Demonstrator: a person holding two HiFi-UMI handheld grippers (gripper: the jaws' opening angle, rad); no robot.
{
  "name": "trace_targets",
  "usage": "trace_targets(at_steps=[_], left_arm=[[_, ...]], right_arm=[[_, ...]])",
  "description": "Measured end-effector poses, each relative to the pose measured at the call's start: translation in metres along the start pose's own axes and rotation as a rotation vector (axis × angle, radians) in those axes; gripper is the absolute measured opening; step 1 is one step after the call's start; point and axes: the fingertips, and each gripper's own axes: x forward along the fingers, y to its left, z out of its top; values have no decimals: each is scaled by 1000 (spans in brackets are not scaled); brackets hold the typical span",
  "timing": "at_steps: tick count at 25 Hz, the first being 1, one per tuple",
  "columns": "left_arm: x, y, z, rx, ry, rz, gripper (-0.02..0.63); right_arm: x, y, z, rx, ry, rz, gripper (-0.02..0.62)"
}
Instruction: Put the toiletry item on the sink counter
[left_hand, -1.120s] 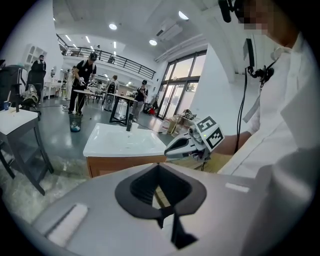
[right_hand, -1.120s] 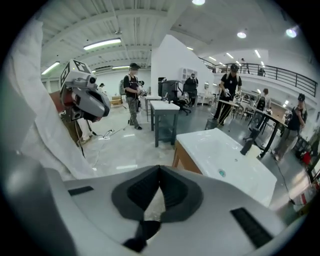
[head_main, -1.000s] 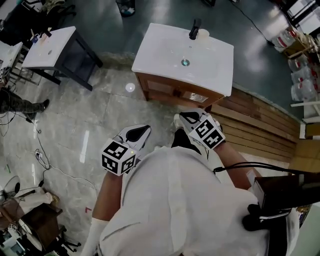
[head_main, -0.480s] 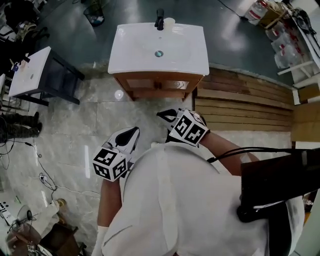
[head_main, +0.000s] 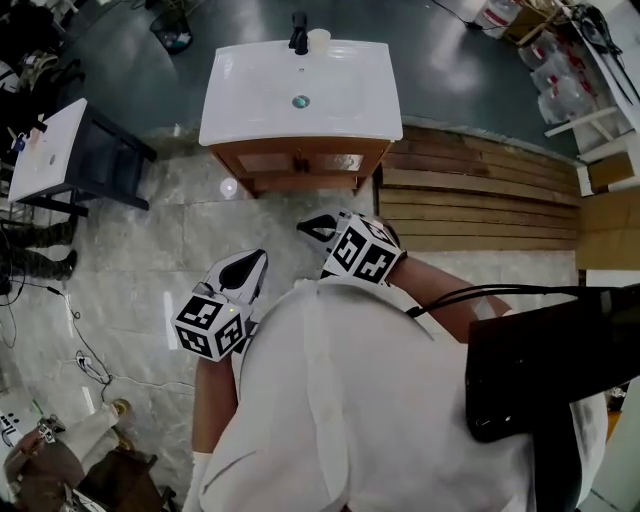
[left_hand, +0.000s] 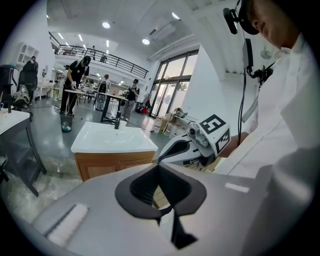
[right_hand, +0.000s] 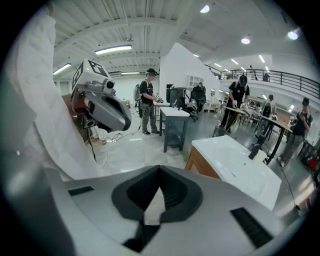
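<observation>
The left tongs (head_main: 258, 257) are closed. Their ribbed black pads (left_hand: 142, 190) meet at the tips, leaving only a diamond-shaped hollow behind them with nothing in it. The right tongs (head_main: 304, 226) are closed the same way and carry nothing. Both have smooth white shells. They are held near the person's white shirt (head_main: 350, 400), above the floor (head_main: 150, 230) of glossy, veined stone tiles and well short of the sink desk (head_main: 250, 105).

That desk has a glossy white rectangular top with rounded corners. A shallow moulded basin surrounds a round metal drain (head_main: 301, 101), and the top sits on a brown wooden cabinet (head_main: 300, 163). A black faucet (head_main: 298, 30) stands at the far edge. Just right of it, on the top, is the toiletry item (head_main: 319, 40), a small pale cylinder. Long wooden planks (head_main: 480, 195) lie on the floor to the right of the cabinet.
</observation>
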Motion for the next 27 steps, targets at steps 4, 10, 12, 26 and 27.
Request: trace_targets(at_steps=[4,10,12,26,27], left_arm=[[2,-3,-2,-9,0,1,6],[7,-7,-3,-8,12,-7,6],[11,-7,-3,-6,16,-12,6],[28,-11,-3,4,49,-39,6],[29,-11,-2,8,48,-40,6]], right_arm=[[-2,1,-2,-6,5,8,5],[-8,1,-8,2,3,4,5],[-8,-2,-10,7,1,2,5],[-15,-12,-22,32,-3,-17,5],[-15,-14,-22,31,-4,-21,5]])
